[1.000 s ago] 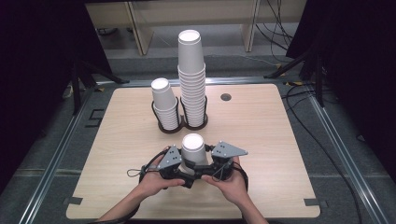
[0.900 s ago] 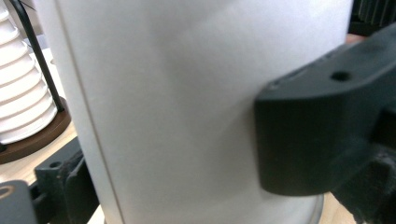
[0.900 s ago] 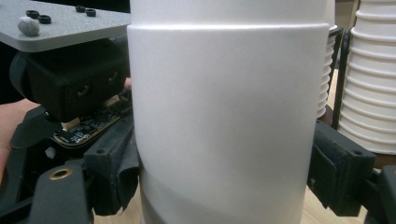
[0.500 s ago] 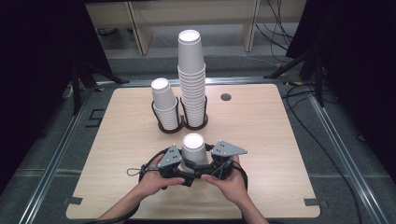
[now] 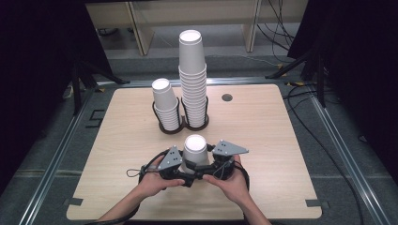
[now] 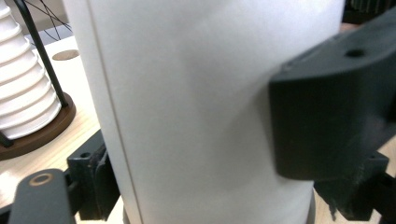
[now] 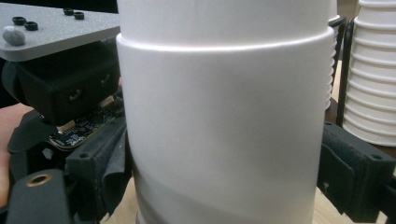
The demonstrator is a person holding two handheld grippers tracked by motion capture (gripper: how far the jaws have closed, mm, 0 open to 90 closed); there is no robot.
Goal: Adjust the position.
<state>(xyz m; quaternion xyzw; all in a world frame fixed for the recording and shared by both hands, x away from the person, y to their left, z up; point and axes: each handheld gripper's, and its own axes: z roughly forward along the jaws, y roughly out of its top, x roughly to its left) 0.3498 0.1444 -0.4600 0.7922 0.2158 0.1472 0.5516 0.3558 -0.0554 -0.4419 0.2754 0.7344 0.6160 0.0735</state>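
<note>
High view: near the front edge of a pale wooden bench (image 5: 263, 126), a small upside-down stack of white paper cups (image 5: 195, 150) standing upright between the left gripper (image 5: 177, 165) and the right gripper (image 5: 217, 163), both held by hands entering from below. Farther back, a dark twin-ring wire holder (image 5: 180, 123) carrying a short stack of white cups (image 5: 165, 104) and, just beside it, a tall stack of white cups (image 5: 193, 77). Left gripper view: white cup wall close up between the black fingers (image 6: 322, 116), jaws just been closing, pad on the right seen flat against the paper, the other low beside the cup; contact on that side hard to judge. Right gripper view: same cups, two nested with a rim step showing, between black fingers (image 7: 350, 172) just been opening, one standing slightly clear of the wall; grip released.
</note>
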